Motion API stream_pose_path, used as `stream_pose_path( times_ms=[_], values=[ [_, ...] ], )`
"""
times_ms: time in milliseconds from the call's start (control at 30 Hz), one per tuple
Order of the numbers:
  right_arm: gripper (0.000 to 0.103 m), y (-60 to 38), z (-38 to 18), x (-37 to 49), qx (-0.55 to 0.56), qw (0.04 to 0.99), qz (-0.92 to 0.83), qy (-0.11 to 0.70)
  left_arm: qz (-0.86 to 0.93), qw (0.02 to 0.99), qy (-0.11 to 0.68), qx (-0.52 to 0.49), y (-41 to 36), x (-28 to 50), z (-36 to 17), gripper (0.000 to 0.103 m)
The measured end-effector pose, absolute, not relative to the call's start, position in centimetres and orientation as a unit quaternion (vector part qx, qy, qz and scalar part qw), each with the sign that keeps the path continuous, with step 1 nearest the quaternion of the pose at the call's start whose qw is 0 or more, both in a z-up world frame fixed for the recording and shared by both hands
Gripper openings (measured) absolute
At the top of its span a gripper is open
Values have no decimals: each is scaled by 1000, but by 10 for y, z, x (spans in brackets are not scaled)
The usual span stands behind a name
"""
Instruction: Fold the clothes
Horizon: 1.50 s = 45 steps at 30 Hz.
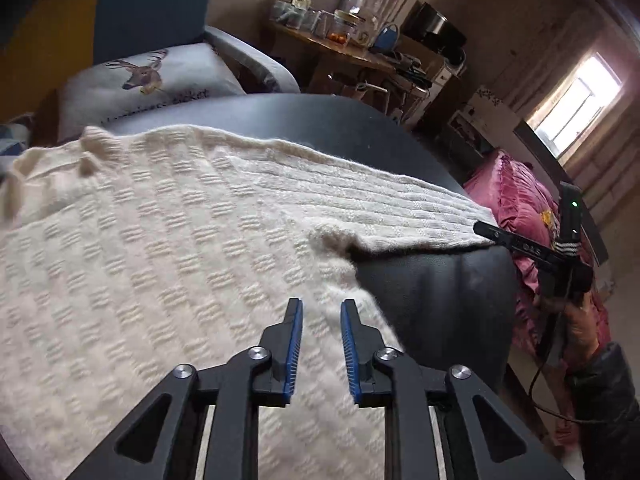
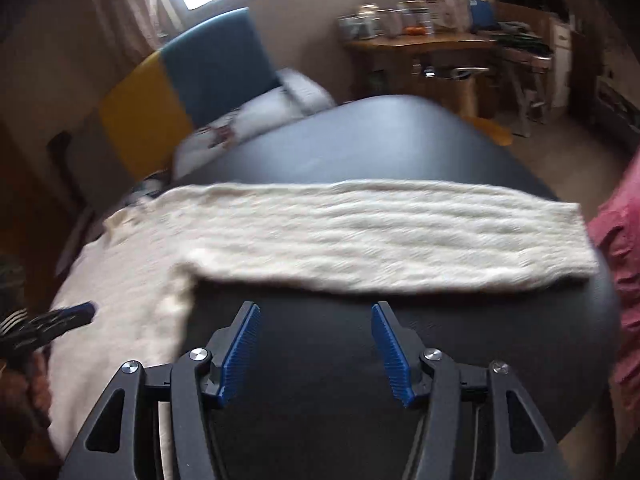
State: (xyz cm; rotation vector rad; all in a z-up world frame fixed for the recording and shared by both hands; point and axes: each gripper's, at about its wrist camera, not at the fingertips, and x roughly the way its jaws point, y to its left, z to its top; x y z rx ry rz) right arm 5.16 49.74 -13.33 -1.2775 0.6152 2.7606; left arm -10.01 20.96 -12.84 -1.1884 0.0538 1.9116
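Note:
A cream knitted sweater (image 1: 152,248) lies flat on a black padded table (image 1: 432,304). One sleeve (image 2: 380,232) stretches out sideways to the table's right end. My left gripper (image 1: 321,304) is open and empty, just above the sweater's body near its side edge below the armpit. My right gripper (image 2: 316,308) is open wide and empty, over bare table (image 2: 320,360) just in front of the sleeve. The right gripper also shows in the left wrist view (image 1: 532,246), beyond the cuff. The left gripper's tip shows in the right wrist view (image 2: 60,318), over the sweater body.
A white deer-print cushion (image 1: 152,80) sits on a blue and yellow chair (image 2: 192,76) behind the table. A cluttered wooden desk (image 2: 432,44) stands further back. Pink bedding (image 1: 520,204) lies past the table's right end.

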Motion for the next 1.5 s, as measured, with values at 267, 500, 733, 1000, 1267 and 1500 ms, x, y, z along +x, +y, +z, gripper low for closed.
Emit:
stream_pose_path(
  times_ms=[267, 500, 733, 1000, 1267, 1500],
  values=[
    [59, 323, -139, 73, -459, -173, 861, 135, 807, 332, -40, -487, 56, -64, -142, 28],
    [59, 241, -145, 55, -471, -240, 842, 107, 847, 209, -120, -473, -77, -25, -151, 28],
    [60, 216, -169, 50, -501, -188, 844, 17, 843, 156, -170, -487, -156, 16, -174, 28],
    [61, 218, -173, 54, -485, -180, 856, 15, 831, 200, -189, -483, -157, 27, -178, 29],
    [62, 214, -174, 53, -482, -177, 858, -13, 861, 176, -160, -449, -157, 37, -154, 9],
    [68, 214, -177, 54, -468, -180, 865, -13, 848, 153, -120, -493, -157, 34, -168, 8]
  ],
)
